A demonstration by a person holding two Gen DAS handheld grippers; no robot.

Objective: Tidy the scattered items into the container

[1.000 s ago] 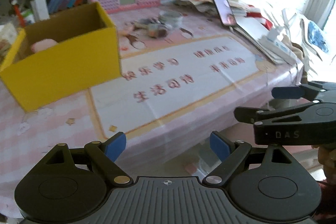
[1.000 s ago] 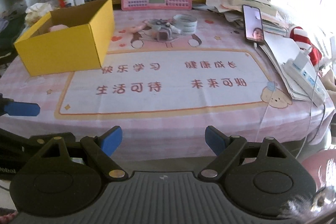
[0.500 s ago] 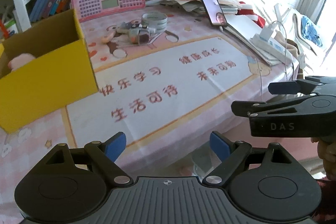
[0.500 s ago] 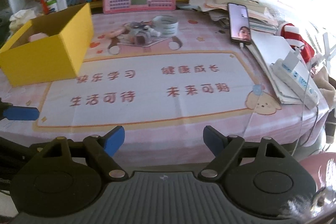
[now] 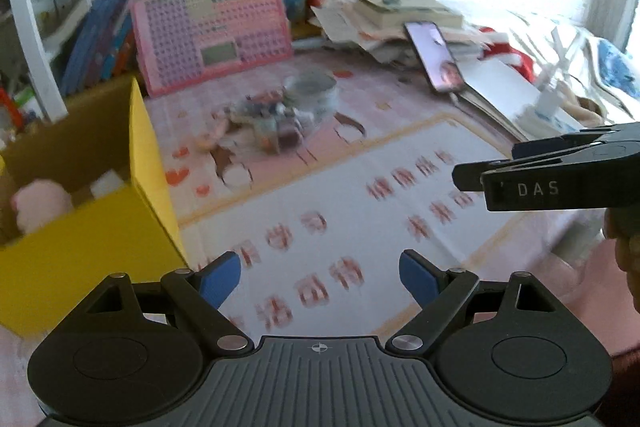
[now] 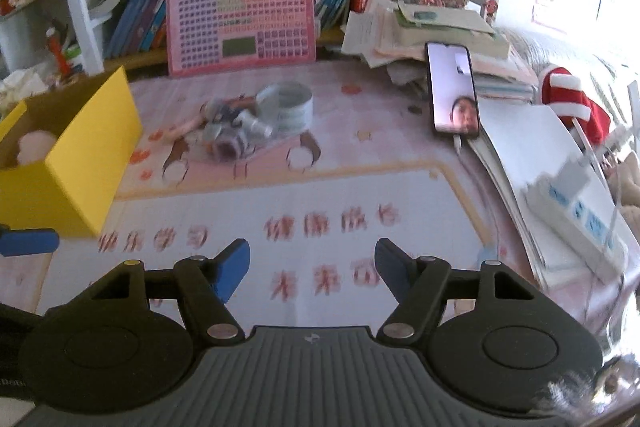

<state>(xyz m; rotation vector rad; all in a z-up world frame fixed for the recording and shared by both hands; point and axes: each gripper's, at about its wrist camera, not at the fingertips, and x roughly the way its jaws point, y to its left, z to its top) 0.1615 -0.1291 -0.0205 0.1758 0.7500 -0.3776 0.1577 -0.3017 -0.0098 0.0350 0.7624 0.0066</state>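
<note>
Both grippers, left [image 5: 320,277] and right [image 6: 312,265], hover wide open and empty before the yellow box [image 6: 76,163]; scattered toys [image 6: 236,127] lie just right of it.

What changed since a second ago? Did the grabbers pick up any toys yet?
Not yet. Both the left gripper and right gripper moved forward over the table toward the toy pile and tape roll. Both stayed open and empty. The pile, the yellow box and the phone stayed put.
</note>
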